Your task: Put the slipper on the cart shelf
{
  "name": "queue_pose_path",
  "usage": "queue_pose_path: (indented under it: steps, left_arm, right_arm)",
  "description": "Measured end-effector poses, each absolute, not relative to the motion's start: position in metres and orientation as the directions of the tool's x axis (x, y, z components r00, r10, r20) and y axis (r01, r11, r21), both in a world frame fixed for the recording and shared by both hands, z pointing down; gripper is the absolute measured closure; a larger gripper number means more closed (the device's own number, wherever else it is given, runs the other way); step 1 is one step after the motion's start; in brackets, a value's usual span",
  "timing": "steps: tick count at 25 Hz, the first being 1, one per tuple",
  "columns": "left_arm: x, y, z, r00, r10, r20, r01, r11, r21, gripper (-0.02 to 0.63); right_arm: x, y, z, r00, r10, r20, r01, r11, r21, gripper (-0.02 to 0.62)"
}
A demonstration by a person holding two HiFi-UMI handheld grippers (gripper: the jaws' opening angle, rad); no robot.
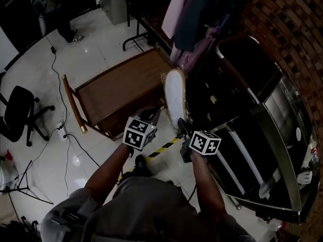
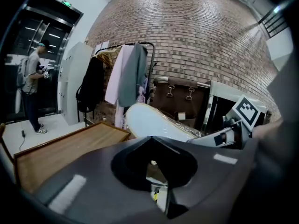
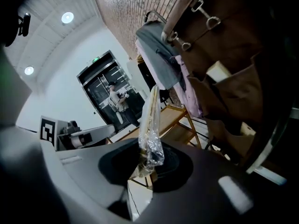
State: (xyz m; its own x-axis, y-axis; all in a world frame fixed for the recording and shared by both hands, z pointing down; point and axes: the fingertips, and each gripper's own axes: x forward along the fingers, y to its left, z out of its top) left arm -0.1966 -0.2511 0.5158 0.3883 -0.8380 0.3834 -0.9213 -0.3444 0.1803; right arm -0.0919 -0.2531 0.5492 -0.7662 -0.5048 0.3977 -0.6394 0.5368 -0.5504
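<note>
Both forearms reach forward, side by side. The right gripper point(image 1: 181, 127) clamps the slipper point(image 1: 175, 97). The left gripper point(image 1: 151, 116) is empty, its jaws together.

Slipper point(image 1: 175, 97) pale, wrapped in clear plastic; raised on edge, sole showing; at right corner of wooden cart shelf point(image 1: 118, 92).

Grey shirt point(image 1: 146, 210); left gripper point(image 1: 153, 116) and right gripper point(image 1: 181, 126) bear black-and-white cubes point(image 1: 139, 132).

Head view: steeply down over the arms point(image 1: 108, 170). Left gripper view level, right gripper view tilted up; all share cart point(image 1: 121, 92) and slipper point(image 1: 175, 97).
</note>
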Motion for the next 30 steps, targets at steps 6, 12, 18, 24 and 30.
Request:
queue_pose_path:
  steps: [6, 12, 18, 24, 30]
  left_arm:
    - [-0.097, -0.233, 0.508, 0.459, -0.804, 0.378, -0.888, -0.425, 0.176, 0.598]
    - [-0.006, -0.199, 0.514, 0.544, -0.749, 0.378, -0.837, -0.513, 0.19, 0.598]
    - [0.081, -0.174, 0.52, 0.626, -0.678, 0.386, -0.773, -0.604, 0.194, 0.598]
    - [0.177, -0.147, 0.519, 0.732, -0.565, 0.382, -0.66, -0.725, 0.193, 0.598]
    - [0.257, -0.118, 0.519, 0.814, -0.433, 0.388, -0.533, -0.822, 0.199, 0.598]
  right_arm:
    - [0.003, -0.203, 0.543, -0.742, -0.539, 0.398, -0.664, 0.512, -0.545, 0.537]
    - [0.085, -0.151, 0.532, -0.705, -0.596, 0.385, -0.7, 0.499, -0.511, 0.537]
    - [0.172, -0.102, 0.528, -0.635, -0.671, 0.383, -0.755, 0.434, -0.491, 0.537]
    - [0.258, -0.059, 0.53, -0.508, -0.773, 0.381, -0.818, 0.295, -0.494, 0.537]
    - [0.354, -0.029, 0.534, -0.316, -0.87, 0.378, -0.85, 0.084, -0.519, 0.536]
